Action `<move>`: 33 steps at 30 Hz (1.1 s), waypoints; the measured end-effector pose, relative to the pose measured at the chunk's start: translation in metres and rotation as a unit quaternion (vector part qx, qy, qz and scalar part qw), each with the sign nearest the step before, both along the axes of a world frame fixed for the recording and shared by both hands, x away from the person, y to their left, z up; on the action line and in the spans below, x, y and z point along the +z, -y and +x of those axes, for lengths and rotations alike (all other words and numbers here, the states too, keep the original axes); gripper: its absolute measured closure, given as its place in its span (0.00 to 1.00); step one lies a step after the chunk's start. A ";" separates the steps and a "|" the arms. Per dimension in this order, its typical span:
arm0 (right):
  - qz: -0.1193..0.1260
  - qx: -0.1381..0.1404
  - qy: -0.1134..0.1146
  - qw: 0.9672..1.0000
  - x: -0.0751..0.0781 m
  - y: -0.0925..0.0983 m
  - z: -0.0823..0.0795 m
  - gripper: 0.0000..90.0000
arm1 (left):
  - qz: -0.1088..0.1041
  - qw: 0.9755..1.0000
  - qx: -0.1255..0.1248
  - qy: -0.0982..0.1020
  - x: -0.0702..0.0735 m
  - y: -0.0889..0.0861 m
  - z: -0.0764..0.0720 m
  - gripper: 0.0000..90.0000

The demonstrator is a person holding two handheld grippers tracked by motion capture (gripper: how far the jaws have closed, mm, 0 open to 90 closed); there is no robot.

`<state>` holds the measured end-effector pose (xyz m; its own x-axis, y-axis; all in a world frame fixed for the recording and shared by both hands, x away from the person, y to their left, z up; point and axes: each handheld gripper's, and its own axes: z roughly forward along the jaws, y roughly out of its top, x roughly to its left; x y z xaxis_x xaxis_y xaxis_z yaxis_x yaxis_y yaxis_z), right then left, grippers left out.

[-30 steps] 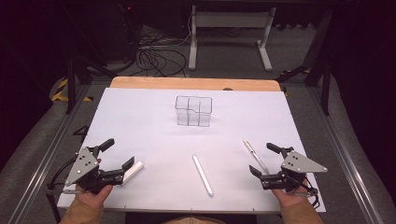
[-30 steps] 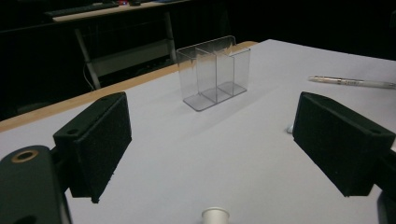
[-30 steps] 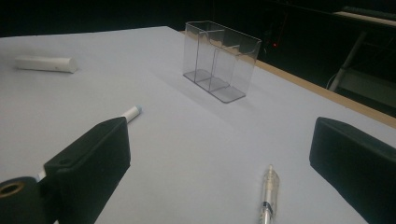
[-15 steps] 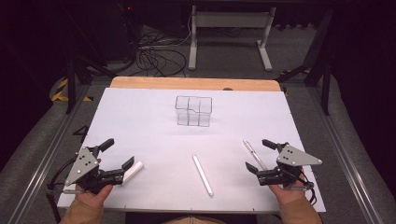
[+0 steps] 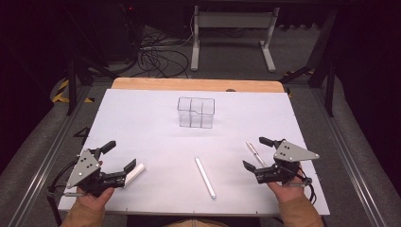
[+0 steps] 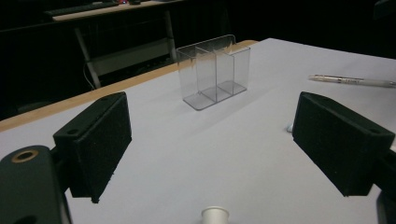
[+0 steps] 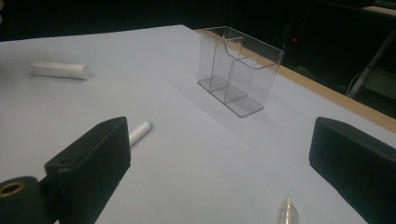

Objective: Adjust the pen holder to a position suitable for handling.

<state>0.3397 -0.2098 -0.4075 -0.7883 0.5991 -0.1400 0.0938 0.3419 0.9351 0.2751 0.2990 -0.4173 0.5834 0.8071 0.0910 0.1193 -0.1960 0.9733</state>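
In our left gripper view, the white tube (image 6: 215,216) is cut off by the bottom edge, so we see just its round end between the two black jaws. In our right gripper view, the clear pen (image 7: 289,211) is cut off too: only its tip shows low in the gap, and our near jaw covers most of the white marker (image 7: 139,131), leaving its pale blue end in sight. We cannot make out any print on these items.

The clear organizer (image 5: 196,112) stands upright toward the far middle of the white table (image 5: 142,118), well apart from both grippers. Thin walls split it into compartments, and through the clear plastic we see nothing inside any of them.

Our left gripper (image 5: 111,155) sits at the near left with its jaws spread wide, holding nothing; the white tube (image 5: 134,172) lies on the table just beside its near jaw. Our right gripper (image 5: 254,152) sits at the near right, jaws likewise wide apart and empty, with the clear pen (image 5: 253,150) lying on the table between them. The white marker (image 5: 205,177) lies between the two grippers, apart from both.
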 end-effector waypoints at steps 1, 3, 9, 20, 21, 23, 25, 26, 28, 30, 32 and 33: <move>0.001 0.000 -0.001 1.000 0.001 -0.001 0.001 0.07 | -0.001 1.000 -0.001 -0.001 0.000 0.000 0.000 0.14; 0.002 0.003 0.000 1.000 0.002 -0.005 0.003 0.07 | 0.001 1.000 -0.001 0.000 0.000 0.000 0.000 0.14; -0.002 0.009 0.000 1.000 0.006 -0.009 0.004 0.07 | 0.000 1.000 -0.001 -0.001 0.000 0.000 0.000 0.14; 0.002 0.048 -0.019 0.999 0.020 -0.026 0.017 0.17 | 0.002 1.000 -0.003 -0.002 0.000 0.000 0.000 0.14; 0.002 0.048 -0.019 0.999 0.020 -0.026 0.017 0.17 | 0.001 1.000 -0.002 -0.002 0.000 0.000 0.000 0.14; -0.009 0.053 -0.023 0.998 0.021 -0.034 0.023 0.17 | -0.001 1.000 -0.002 -0.003 -0.001 -0.001 0.000 0.14; -0.012 0.054 -0.024 0.998 0.022 -0.035 0.024 0.17 | -0.002 1.000 -0.001 -0.003 0.000 -0.001 0.000 0.14; -0.015 0.055 -0.025 0.998 0.022 -0.037 0.026 0.17 | -0.002 1.000 -0.002 -0.002 0.000 -0.001 0.000 0.14; -0.028 0.058 -0.028 0.998 0.023 -0.040 0.031 0.17 | -0.002 1.000 -0.002 -0.002 0.000 -0.001 0.000 0.14; -0.042 0.059 -0.032 0.997 0.026 -0.043 0.035 0.17 | -0.002 1.000 -0.001 -0.002 0.000 -0.001 0.000 0.14; -0.053 0.062 -0.030 0.996 0.029 -0.046 0.039 0.17 | -0.001 1.000 -0.001 -0.002 0.000 0.000 0.001 0.14; -0.055 0.064 -0.029 0.996 0.031 -0.047 0.040 0.17 | 0.001 1.000 -0.002 -0.003 0.000 0.000 0.001 0.14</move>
